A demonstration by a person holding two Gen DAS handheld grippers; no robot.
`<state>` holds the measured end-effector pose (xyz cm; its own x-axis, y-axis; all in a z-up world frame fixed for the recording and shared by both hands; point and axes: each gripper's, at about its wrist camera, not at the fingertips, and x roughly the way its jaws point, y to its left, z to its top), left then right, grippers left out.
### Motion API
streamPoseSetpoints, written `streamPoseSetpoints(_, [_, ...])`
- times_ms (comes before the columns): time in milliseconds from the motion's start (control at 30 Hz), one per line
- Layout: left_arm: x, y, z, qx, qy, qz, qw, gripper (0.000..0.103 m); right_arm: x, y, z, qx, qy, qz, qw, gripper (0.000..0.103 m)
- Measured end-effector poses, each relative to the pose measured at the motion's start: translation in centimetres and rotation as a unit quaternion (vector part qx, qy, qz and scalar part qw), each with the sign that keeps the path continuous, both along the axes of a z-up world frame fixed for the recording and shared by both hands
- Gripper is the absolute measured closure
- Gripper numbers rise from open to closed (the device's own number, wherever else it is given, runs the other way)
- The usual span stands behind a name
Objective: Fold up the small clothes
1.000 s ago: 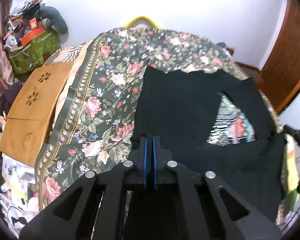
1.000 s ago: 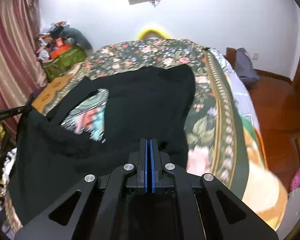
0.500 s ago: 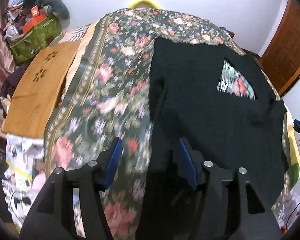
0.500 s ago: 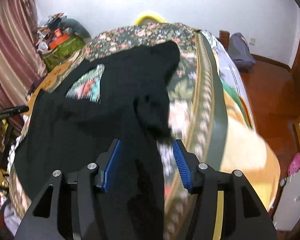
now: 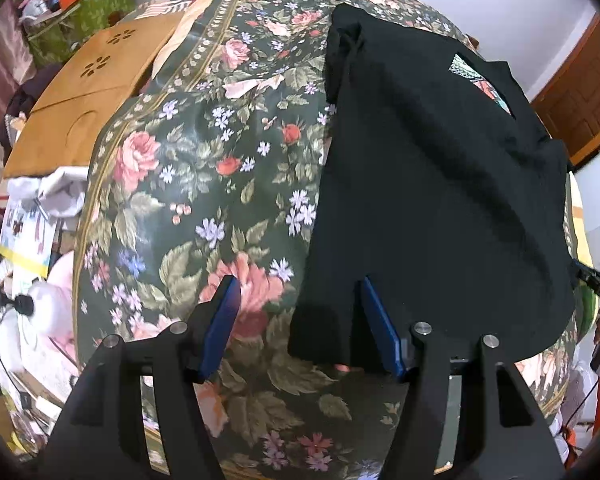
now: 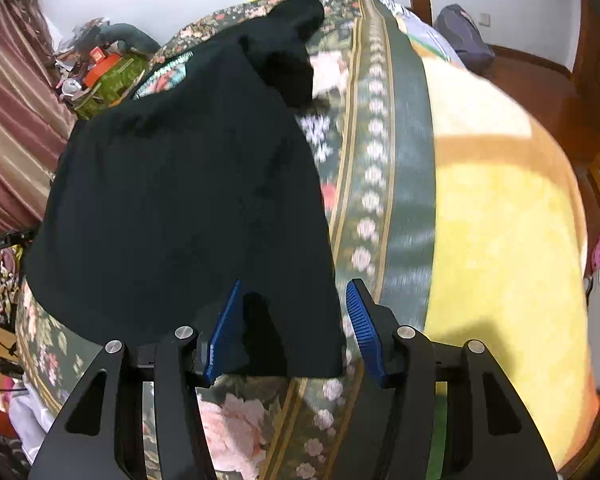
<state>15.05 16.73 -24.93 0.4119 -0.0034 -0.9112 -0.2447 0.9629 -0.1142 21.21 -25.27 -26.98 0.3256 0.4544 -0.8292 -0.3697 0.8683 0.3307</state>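
Note:
A black T-shirt [image 5: 432, 184] with a colourful print patch [image 5: 480, 78] lies spread on the floral bedspread [image 5: 204, 176]. My left gripper [image 5: 298, 316] is open, its blue pads astride the shirt's near left corner, which lies loose on the bed. In the right wrist view the same shirt [image 6: 180, 184] lies flat. My right gripper [image 6: 290, 318] is open over the shirt's near right corner, and holds nothing.
A wooden board [image 5: 96, 92] and a cluttered green box [image 5: 80, 12] lie left of the bed. A yellow-orange blanket [image 6: 500, 208] covers the bed's right side. A striped curtain [image 6: 12, 112] hangs at the left. A bag [image 6: 460, 36] sits on the wooden floor.
Both grippers were shut on the shirt's near edge one second ago. They opened and let it drop flat on the bed, and have drawn back toward me.

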Motion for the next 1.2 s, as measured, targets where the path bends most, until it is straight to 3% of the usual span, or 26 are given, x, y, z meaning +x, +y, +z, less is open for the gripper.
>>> streamPoseSetpoints(100, [-0.2,-0.7,-0.1,0.001,-0.009,-0.001,1.0000,0.046,0.1,0.4,-0.4,-0.006,-0.001,-0.001,1.000,0.053])
streamPoseSetpoints(233, [-0.1,-1.1,0.1,-0.033,-0.012,-0.019,0.9992,0.078,0.3,1.1,-0.3,-0.021,-0.004,0.007,1.000,0.055])
streamPoseSetpoints(300, [0.0,-1.4,0.3,-0.031,-0.012,-0.027,0.9991,0.084,0.3,1.3,-0.3,-0.008,0.008,0.012,1.000,0.067])
streamPoseSetpoints(367, [0.0,-1.9,0.4,-0.023,-0.014,-0.032,0.9991,0.089,0.2,1.4,-0.2,-0.005,0.009,0.015,1.000,0.091])
streamPoseSetpoints(400, [-0.1,-2.1,0.5,-0.019,-0.014,-0.033,0.9992,0.094,0.1,1.5,0.0,-0.006,0.005,0.016,1.000,0.098])
streamPoseSetpoints(433, [-0.2,-2.2,0.6,-0.016,-0.015,-0.033,0.9992,0.097,0.0,1.4,0.3,-0.005,-0.004,0.014,1.000,0.098])
streamPoseSetpoints(567, [-0.7,-2.3,2.9,-0.002,-0.043,-0.031,0.9986,0.098,-0.3,0.6,2.3,0.023,-0.039,0.005,0.999,0.099])
streamPoseSetpoints(733, [-0.6,-2.3,8.3,0.009,-0.110,-0.027,0.9936,0.098,0.9,-0.5,7.5,0.060,-0.089,0.001,0.994,0.099])
streamPoseSetpoints(967, [1.0,-3.2,17.4,0.031,-0.210,-0.033,0.9767,0.098,2.7,0.8,16.1,0.071,-0.191,0.007,0.979,0.099])
streamPoseSetpoints(1200, [4.4,-4.2,24.1,0.055,-0.274,-0.035,0.9594,0.098,4.4,1.8,21.7,0.078,-0.268,-0.001,0.960,0.099])
